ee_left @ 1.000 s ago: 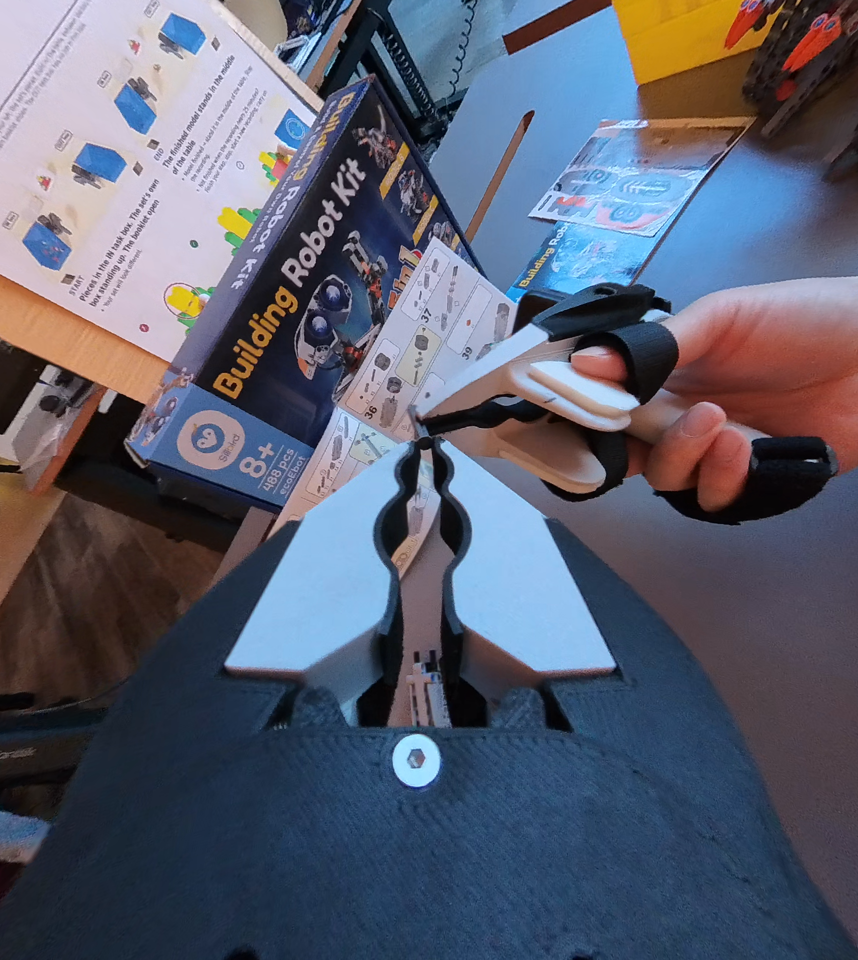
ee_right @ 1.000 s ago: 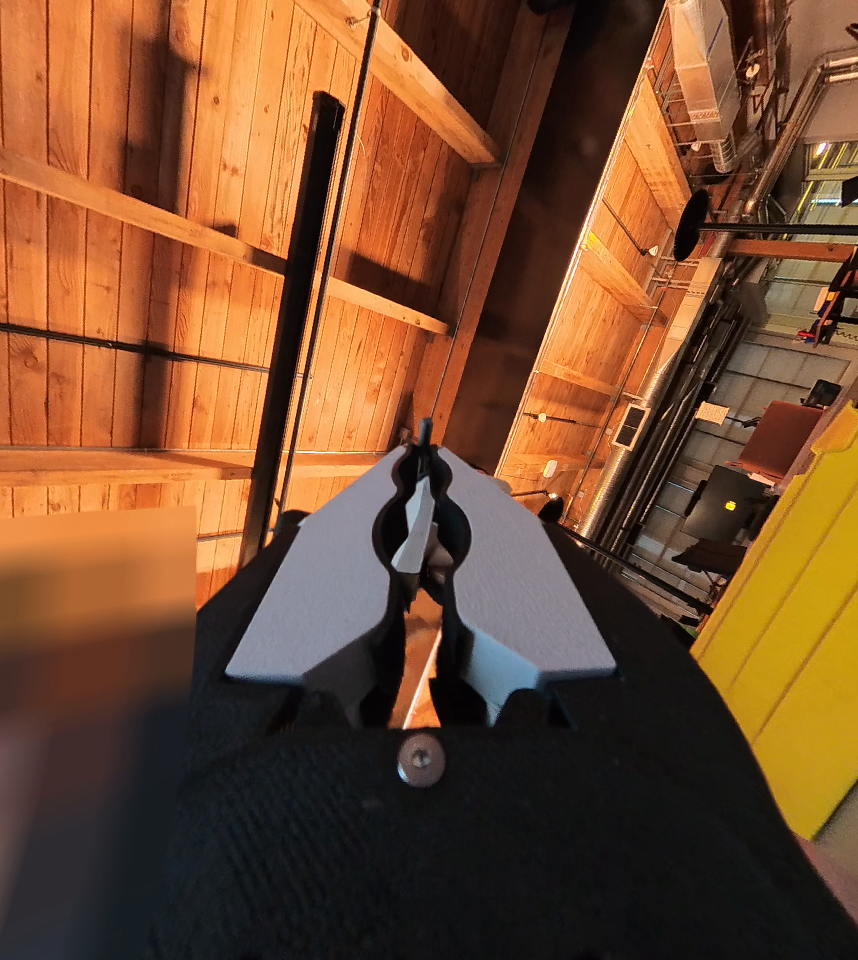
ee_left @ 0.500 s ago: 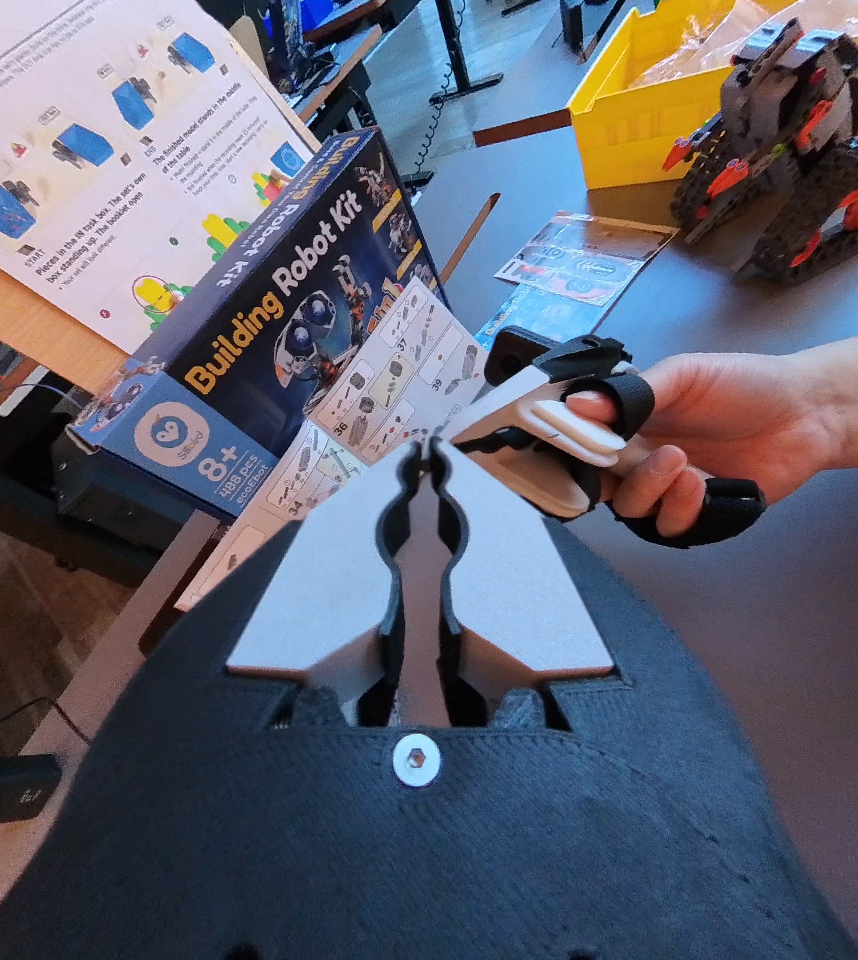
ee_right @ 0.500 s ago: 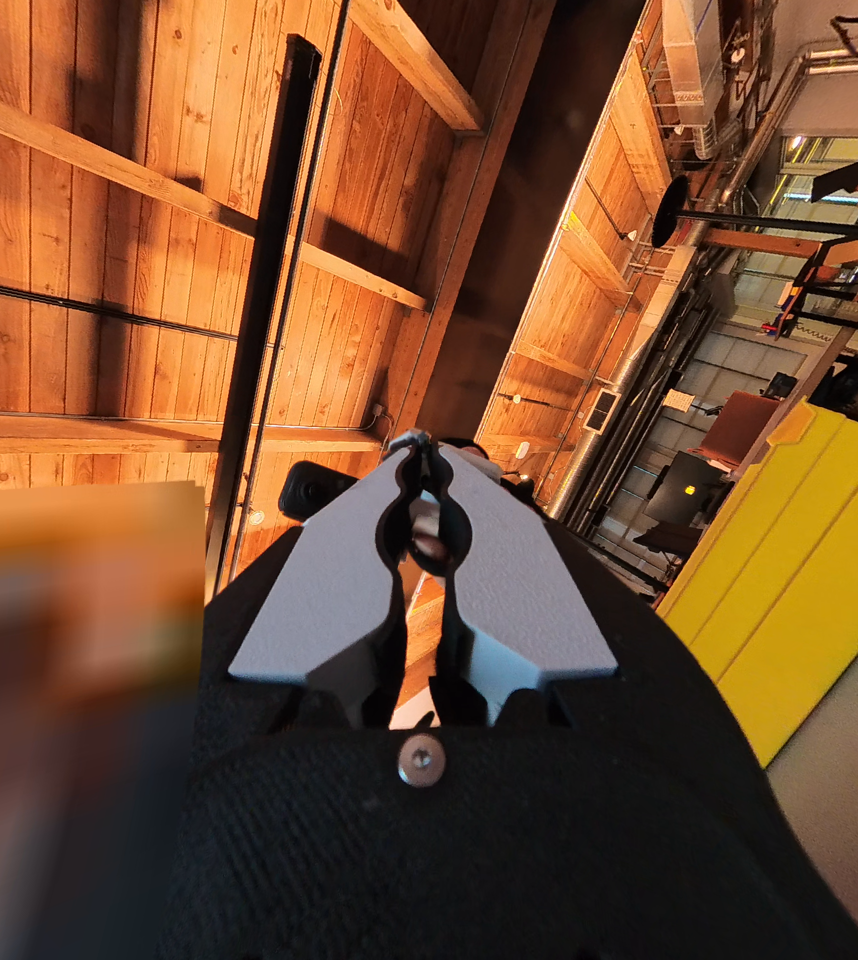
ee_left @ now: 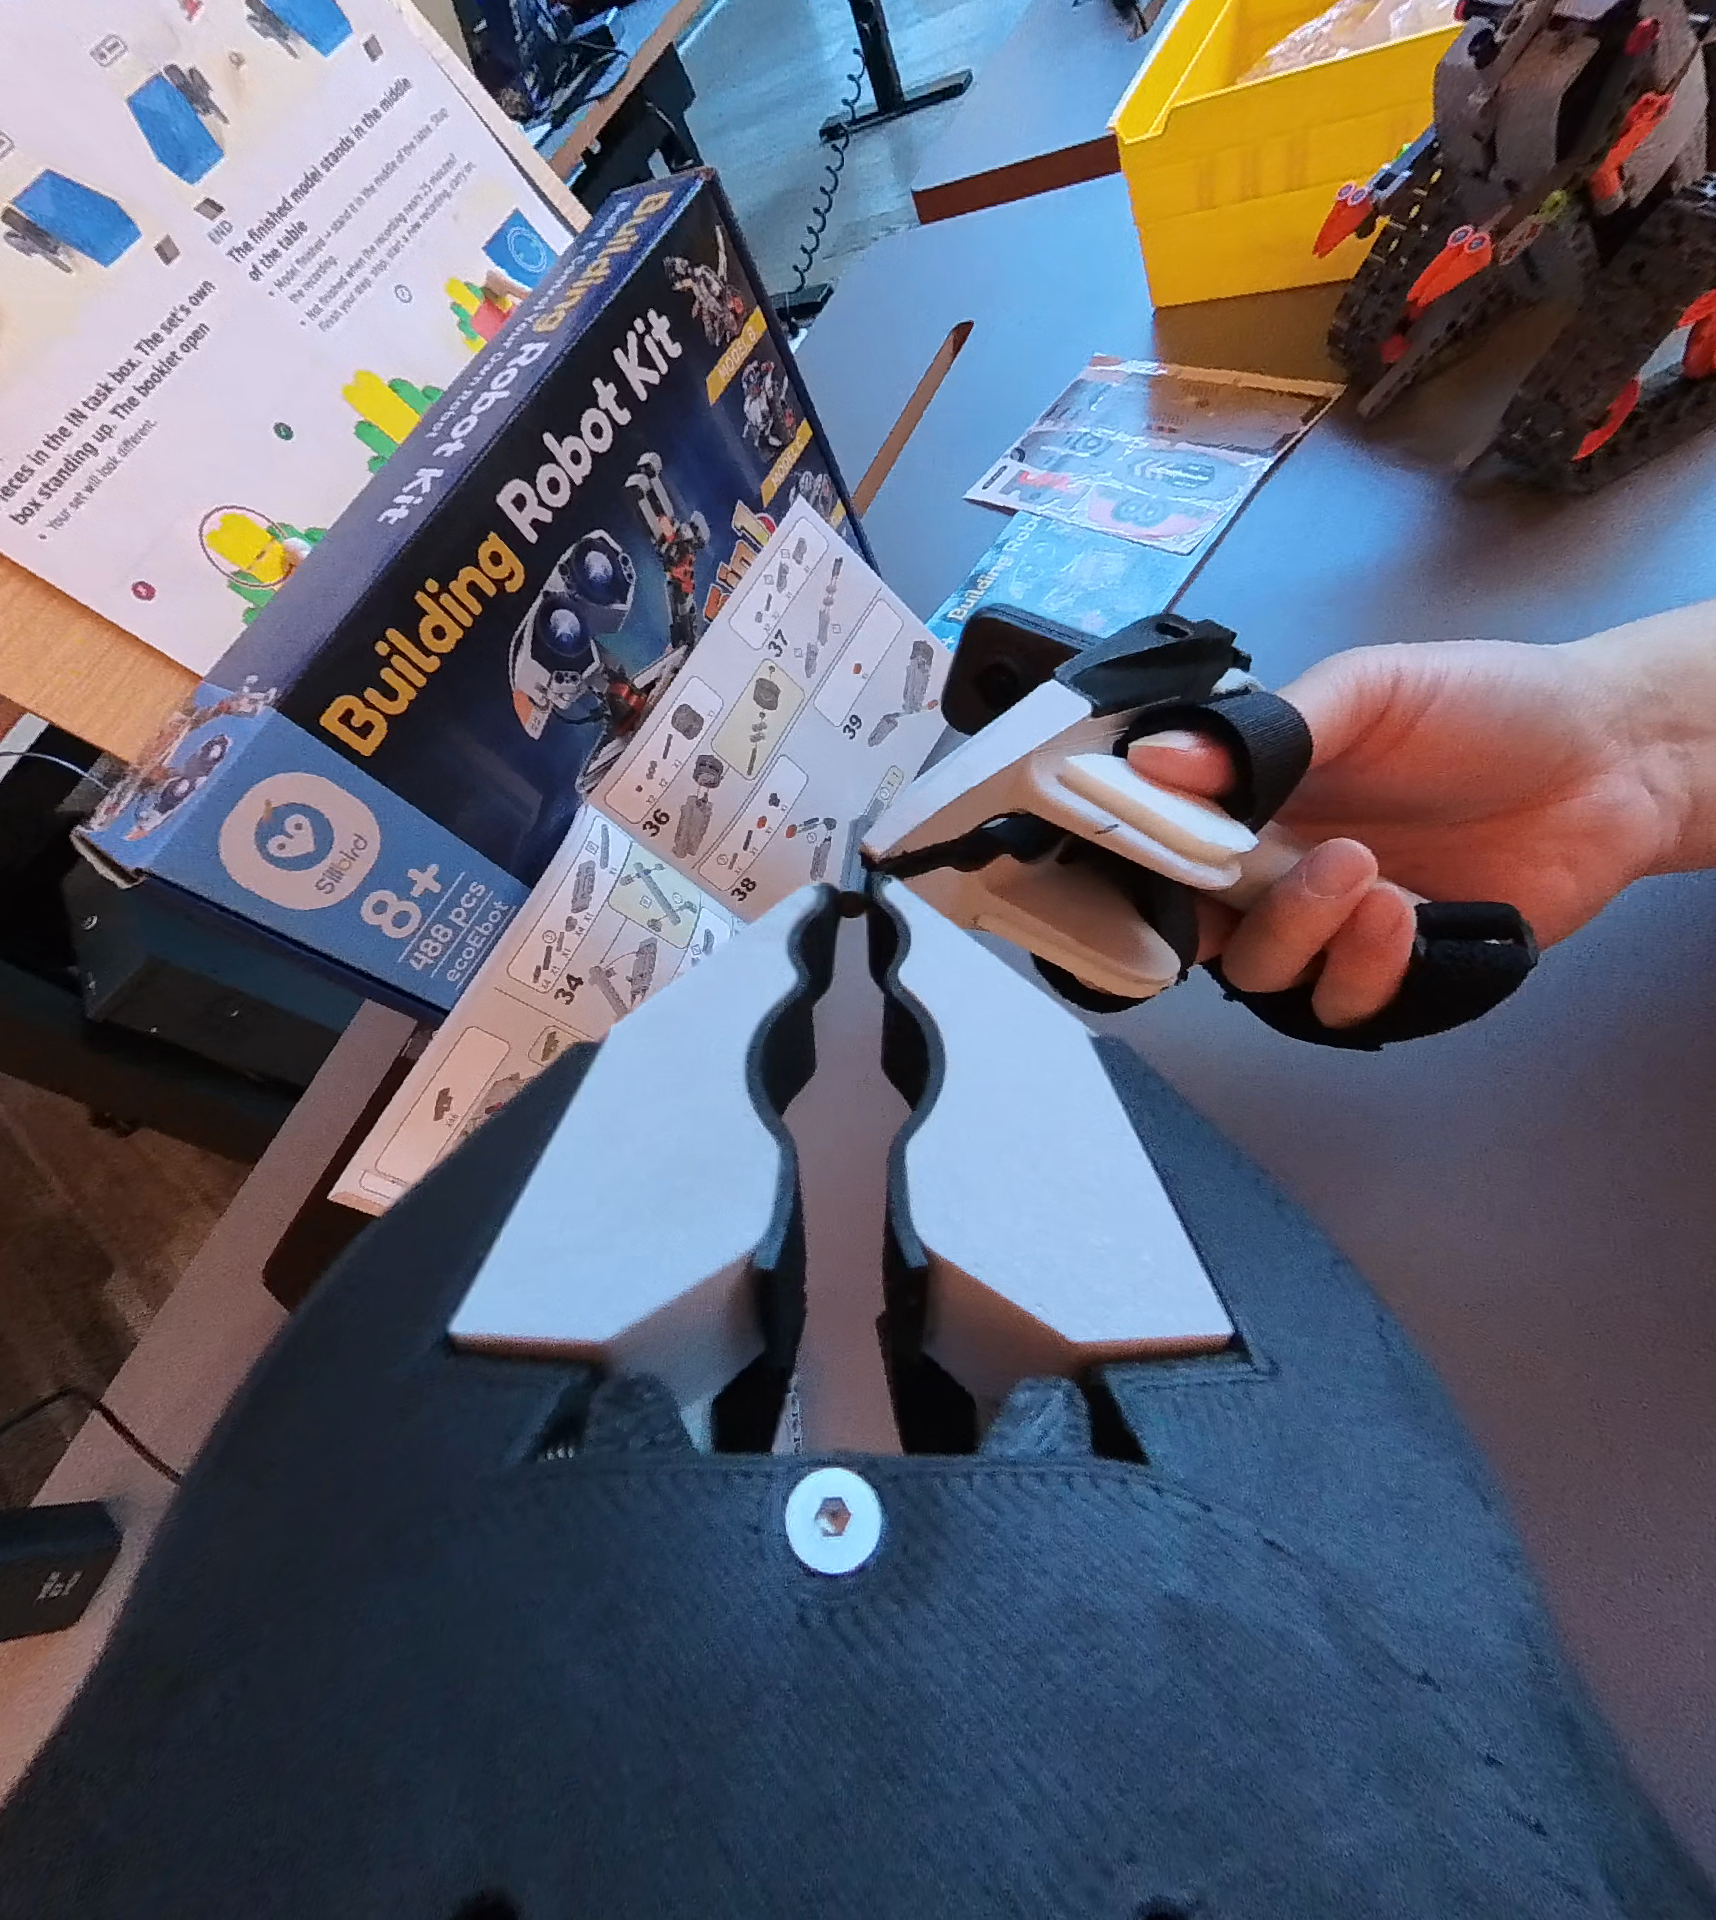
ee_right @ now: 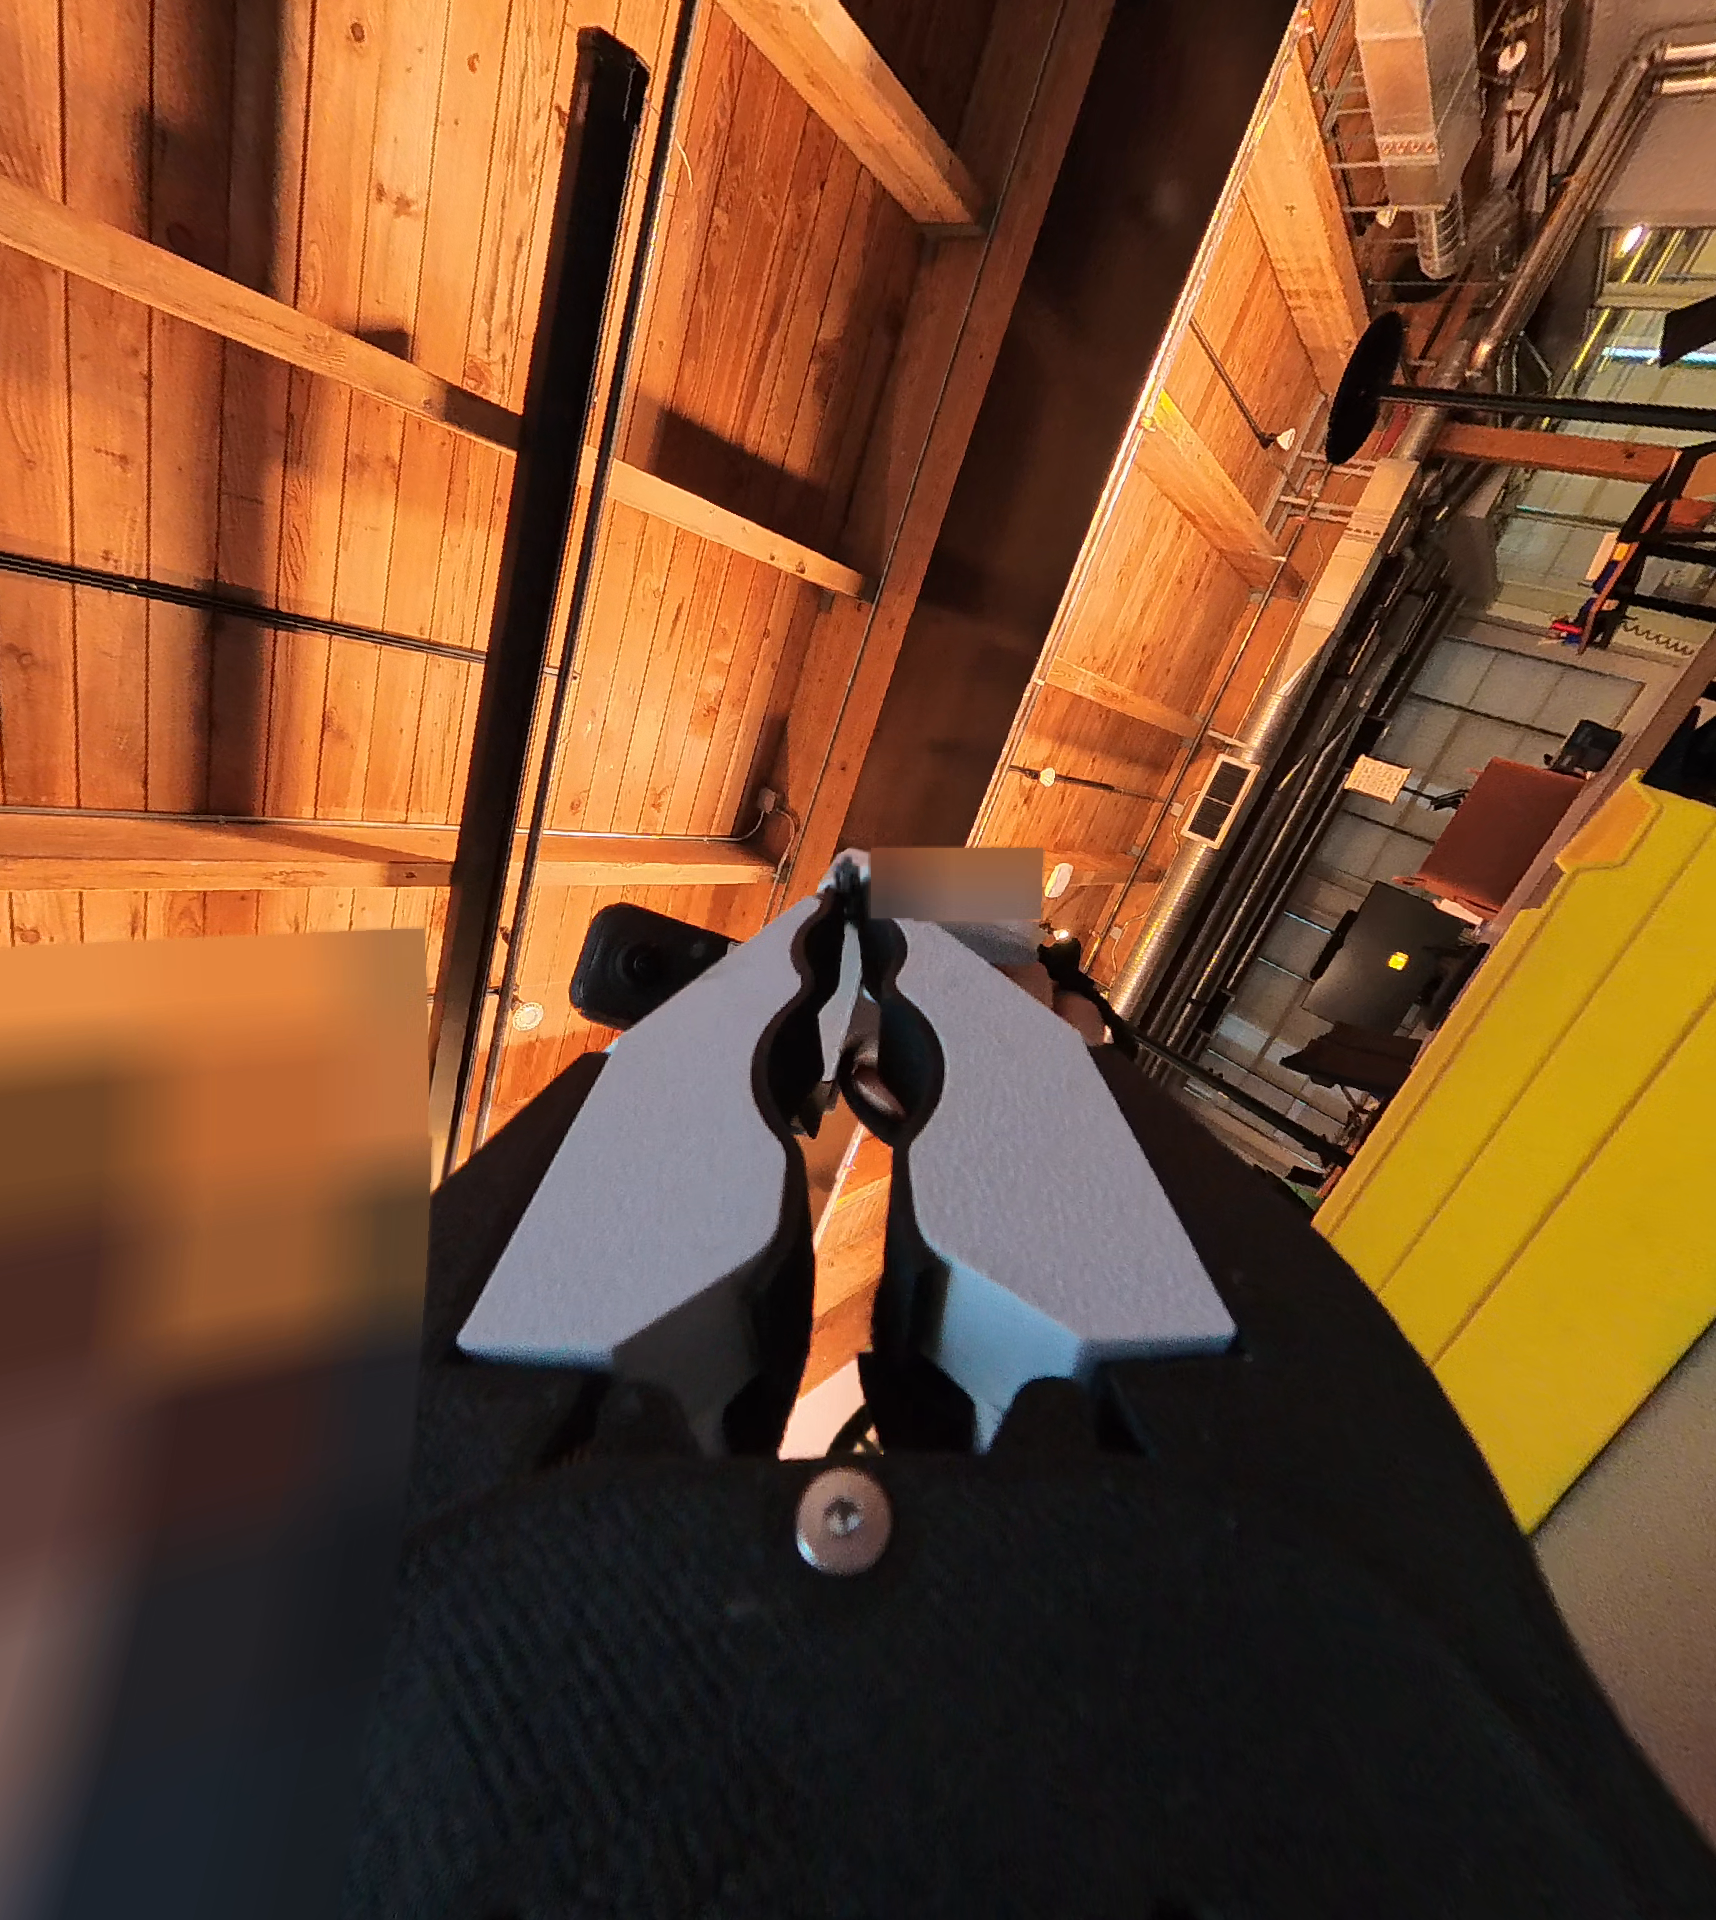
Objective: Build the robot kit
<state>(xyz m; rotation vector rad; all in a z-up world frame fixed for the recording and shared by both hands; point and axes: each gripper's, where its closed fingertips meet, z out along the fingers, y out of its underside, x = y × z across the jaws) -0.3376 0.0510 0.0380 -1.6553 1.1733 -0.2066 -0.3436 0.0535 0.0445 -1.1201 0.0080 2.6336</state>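
Note:
In the left wrist view my left gripper (ee_left: 852, 902) is shut, with a small dark round piece (ee_left: 850, 906) pinched at its very tips. My right gripper (ee_left: 869, 847), held by a hand (ee_left: 1456, 790), meets it tip to tip. It is shut on a small thin grey piece (ee_left: 855, 836). Both hover over the open instruction booklet (ee_left: 729, 790) that leans on the blue kit box (ee_left: 480, 623). In the right wrist view my right gripper (ee_right: 846, 894) points up at a wooden ceiling, and a small dark bit shows at its tips.
A dark table (ee_left: 1456, 1247) carries a sticker sheet (ee_left: 1145, 457), a yellow bin (ee_left: 1238, 208) and a grey, black and orange tracked toy robot (ee_left: 1581, 249). A large printed sheet (ee_left: 158, 260) lies at the left. The yellow bin also shows in the right wrist view (ee_right: 1612, 1091). Both grippers' tips are close together, under 4 cm apart.
Both grippers stayed shut and tip to tip. The left view pulled back and tilted up, bringing the toy robot and yellow bin into view. The right view shifted slightly.

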